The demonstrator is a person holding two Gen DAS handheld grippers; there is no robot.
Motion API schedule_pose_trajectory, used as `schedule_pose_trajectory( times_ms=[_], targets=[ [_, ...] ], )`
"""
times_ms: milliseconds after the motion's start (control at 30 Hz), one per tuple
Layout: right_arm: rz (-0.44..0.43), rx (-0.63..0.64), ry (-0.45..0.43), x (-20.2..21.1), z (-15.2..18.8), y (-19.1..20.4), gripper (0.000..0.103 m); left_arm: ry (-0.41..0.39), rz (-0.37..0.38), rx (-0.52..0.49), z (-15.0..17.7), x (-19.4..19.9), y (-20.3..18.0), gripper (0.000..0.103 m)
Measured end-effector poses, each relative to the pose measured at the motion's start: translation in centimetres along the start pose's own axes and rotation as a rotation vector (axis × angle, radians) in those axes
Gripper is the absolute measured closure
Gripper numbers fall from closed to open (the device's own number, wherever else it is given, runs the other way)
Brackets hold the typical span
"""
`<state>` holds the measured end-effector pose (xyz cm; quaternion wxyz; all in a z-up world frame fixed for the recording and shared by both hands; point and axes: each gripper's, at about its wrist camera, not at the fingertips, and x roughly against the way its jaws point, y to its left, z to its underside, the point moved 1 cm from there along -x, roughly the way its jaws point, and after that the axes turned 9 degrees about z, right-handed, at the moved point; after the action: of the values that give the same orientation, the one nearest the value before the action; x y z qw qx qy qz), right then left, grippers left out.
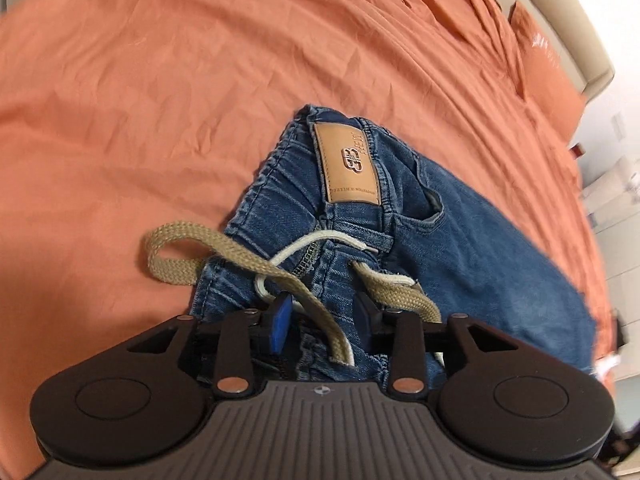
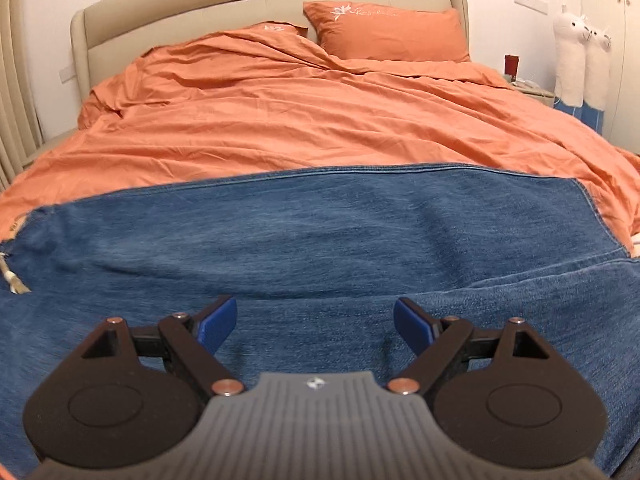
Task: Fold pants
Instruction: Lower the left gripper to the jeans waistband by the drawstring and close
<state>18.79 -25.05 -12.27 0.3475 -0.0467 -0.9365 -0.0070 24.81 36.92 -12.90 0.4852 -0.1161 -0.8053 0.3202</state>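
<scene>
Two sets of jaws over the jeans [image 2: 320,232]: right wide, left (perhaps) loosely around the drawstring [image 1: 320,308].

Blue jeans [image 2: 320,232] lie spread across the lower half of the frame on an orange bed cover [image 2: 280,120]. The right claw [image 2: 314,322] hovers over the denim, jaws wide apart (nothing between them). Two orange pillows [image 2: 384,32] sit at the top.

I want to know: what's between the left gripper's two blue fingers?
In the left wrist view, a tan drawstring of the jeans runs between the left gripper fingers, over denim.
</scene>
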Motion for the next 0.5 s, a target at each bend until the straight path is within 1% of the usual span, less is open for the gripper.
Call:
schedule_pose_trajectory(
  times_ms=[67,133,200,233,267,333,400,433,467,500],
  targets=[
    [0.005,0.013,0.002,-0.5,0.1,0.4,0.021,0.032,0.058,0.029,0.0,0.0,0.9,0.046],
    [0.009,0.024,0.007,-1.0,0.2,0.7,0.021,0.103,0.101,0.064,0.3,-0.7,1.8,0.046],
    [0.014,0.033,0.012,-1.4,0.3,0.9,0.021,0.126,0.155,0.103,0.4,-1.1,2.4,0.047],
    [0.017,0.035,0.013,-1.5,0.4,1.0,0.021,0.118,0.172,0.118,0.3,-1.3,2.5,0.051],
    [0.019,0.036,0.012,-1.6,0.4,1.1,0.021,0.111,0.187,0.13,0.2,-1.5,2.4,0.052],
    [0.021,0.044,0.014,-1.8,0.5,1.3,0.021,0.111,0.228,0.113,-0.1,-1.9,1.6,0.052],
    [0.025,0.054,0.014,-1.7,0.6,1.5,0.021,0.087,0.22,0.092,-0.2,-2.0,1.0,0.053],
    [0.027,0.059,0.011,-1.6,0.6,1.6,0.021,0.075,0.21,0.094,0.0,-2.0,0.9,0.064],
    [0.031,0.063,0.006,-1.5,0.6,1.7,0.021,0.062,0.179,0.093,0.2,-1.8,0.7,0.082],
    [0.035,0.065,0.001,-1.3,0.6,1.6,0.021,0.042,0.136,0.082,0.5,-1.5,0.3,0.084]
  ],
)
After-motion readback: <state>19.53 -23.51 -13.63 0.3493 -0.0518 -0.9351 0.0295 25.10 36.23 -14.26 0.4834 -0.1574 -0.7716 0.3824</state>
